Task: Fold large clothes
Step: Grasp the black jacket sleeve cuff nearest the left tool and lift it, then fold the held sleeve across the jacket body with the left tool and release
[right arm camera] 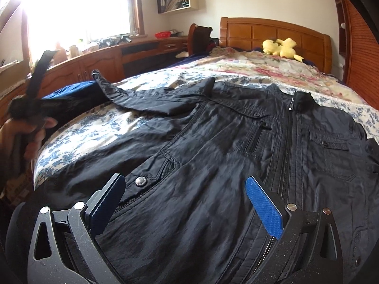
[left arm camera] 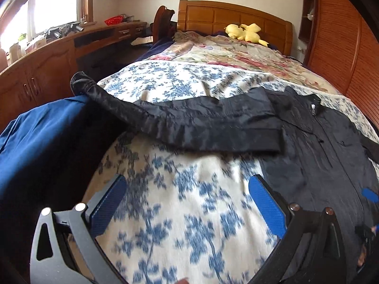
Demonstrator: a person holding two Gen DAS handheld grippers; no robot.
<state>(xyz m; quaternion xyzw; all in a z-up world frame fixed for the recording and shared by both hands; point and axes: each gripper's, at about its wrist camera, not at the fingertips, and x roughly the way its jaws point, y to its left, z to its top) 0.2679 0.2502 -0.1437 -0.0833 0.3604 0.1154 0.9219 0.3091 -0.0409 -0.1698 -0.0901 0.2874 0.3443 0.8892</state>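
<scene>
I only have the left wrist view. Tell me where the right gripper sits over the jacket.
Observer: The right gripper hovers over the black jacket, at its lower front, jaws open and gripping nothing.
Operator: Report the zip.
Observer: The front zip is closed up to the collar and runs down beneath the gripper's right finger.
Operator: Give me a landmark by the other finger.
Observer: A metal snap sits just beyond it, on the jacket's lower front.

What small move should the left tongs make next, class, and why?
Probably forward to pinch the sleeve: the black jacket lies flat and zipped, the sleeve stretches out sideways unfolded, and the left tongs hang open over bare bedspread.
</scene>
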